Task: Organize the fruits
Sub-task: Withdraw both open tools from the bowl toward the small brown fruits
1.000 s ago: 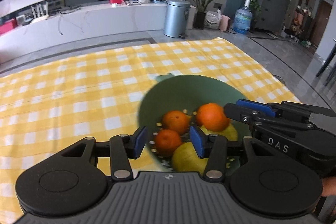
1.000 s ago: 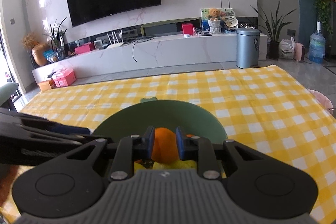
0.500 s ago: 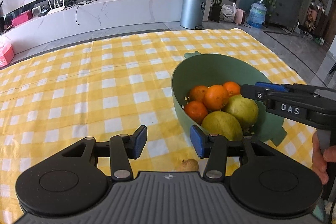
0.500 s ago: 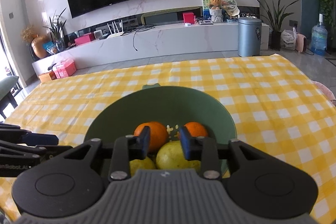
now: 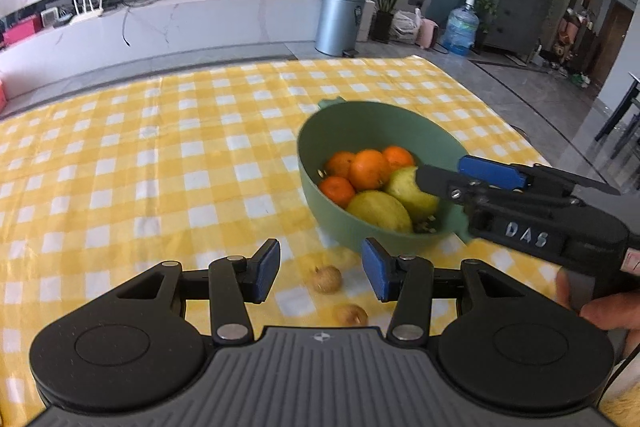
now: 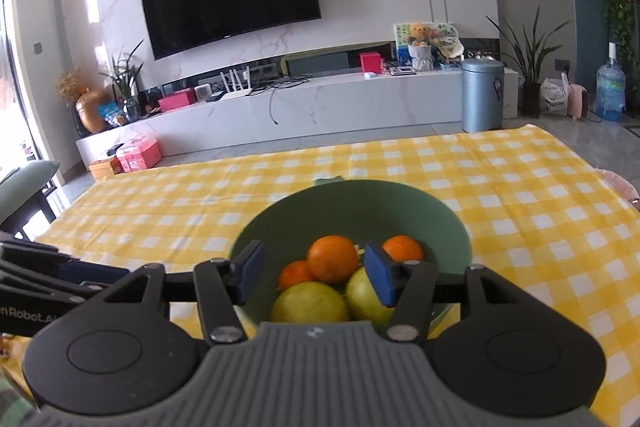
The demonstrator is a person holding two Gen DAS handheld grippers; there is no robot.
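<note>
A green bowl [image 5: 352, 227] stands on the yellow checked cloth and holds several oranges [image 5: 370, 169] and two yellow-green fruits [image 5: 378, 211]. My left gripper [image 5: 320, 271] hangs open and empty in front of the bowl. Just beyond its fingers, two small brown fruits [image 5: 327, 279] lie on the cloth. My right gripper [image 5: 448, 175] reaches over the bowl's right rim. In the right wrist view the bowl [image 6: 348, 187] is straight ahead. The right gripper [image 6: 314, 275] has its jaws opening above the bowl's near side, and the top orange [image 6: 334, 259] rests loose in the bowl beyond them.
The checked tablecloth [image 5: 160, 167] spreads wide to the left of the bowl, and the table's far edge [image 6: 400, 143] runs behind it. A hand [image 5: 612, 311] holds the right gripper's handle. The left gripper's side [image 6: 60, 275] shows at the left edge. A grey bin [image 6: 482, 95] and a TV cabinet stand beyond the table.
The right gripper was shut on an orange; its jaws have parted and the orange now lies in the bowl. Both grippers have drawn back from the bowl, bringing the small brown fruits into view.
</note>
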